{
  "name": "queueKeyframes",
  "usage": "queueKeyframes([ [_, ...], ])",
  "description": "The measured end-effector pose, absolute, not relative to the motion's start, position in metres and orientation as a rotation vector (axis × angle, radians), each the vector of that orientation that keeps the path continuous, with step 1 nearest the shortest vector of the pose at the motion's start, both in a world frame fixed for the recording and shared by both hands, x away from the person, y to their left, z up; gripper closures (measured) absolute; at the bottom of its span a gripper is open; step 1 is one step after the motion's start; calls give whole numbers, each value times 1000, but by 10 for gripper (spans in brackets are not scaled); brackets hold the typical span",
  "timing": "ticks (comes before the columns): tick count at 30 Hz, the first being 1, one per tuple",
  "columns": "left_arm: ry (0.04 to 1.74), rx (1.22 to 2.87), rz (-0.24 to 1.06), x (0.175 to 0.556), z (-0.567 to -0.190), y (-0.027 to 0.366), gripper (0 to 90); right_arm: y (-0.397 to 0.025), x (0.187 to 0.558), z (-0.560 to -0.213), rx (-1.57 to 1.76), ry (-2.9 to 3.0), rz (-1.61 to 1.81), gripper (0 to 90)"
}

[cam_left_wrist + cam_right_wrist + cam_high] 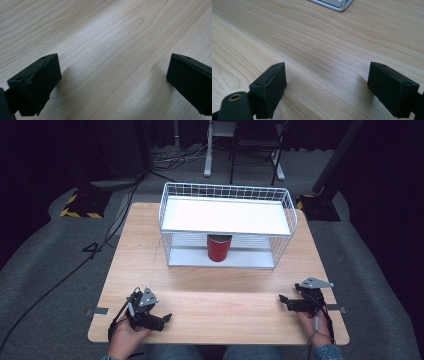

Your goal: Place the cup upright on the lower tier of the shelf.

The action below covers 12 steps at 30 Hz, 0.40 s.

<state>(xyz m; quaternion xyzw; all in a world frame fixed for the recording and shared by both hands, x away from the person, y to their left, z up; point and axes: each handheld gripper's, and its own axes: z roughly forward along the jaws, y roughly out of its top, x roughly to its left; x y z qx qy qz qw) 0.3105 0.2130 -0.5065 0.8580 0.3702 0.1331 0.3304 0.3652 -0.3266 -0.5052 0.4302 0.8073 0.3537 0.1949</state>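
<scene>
At the far half of the wooden table (150, 270) stands a white wire rack (227, 222) with two levels: a flat white upper shelf and a lower shelf beneath it. On the lower shelf, near the middle of the rack and under the upper shelf, a red cup (219, 248) stands upright; its top is dark. Nearer the person than the rack, at the table's front edge, both tools rest low over the bare wood. The left gripper (162, 319) lies toward the front left of the rack, well apart from it, held in the person's left hand (125, 337), its grey three-cornered plate tilted upward. Its own camera shows the left gripper (113, 75) with both black jaws spread wide apart and plain wood grain between them, nothing held. The right gripper (285, 301) lies toward the front right of the rack, also well apart from it, held in the right hand (315, 322), with a cable trailing back along the wrist. Its own camera shows the right gripper (327, 75) with jaws likewise spread wide, nothing between them, and a corner of the rack's base (334, 3) at the upper edge beyond them. Grey carpet surrounds the table, with cables running across it to the left of the rack.
</scene>
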Motion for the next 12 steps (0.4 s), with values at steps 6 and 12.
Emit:
queueKeyframes([
  [6,983,2234,346,310,-507,213,1,-327,365,-505,1206,2263,991,159],
  [12,990,2231,347,309,-507,213,4,-327,365,-505,1205,2263,991,159],
])
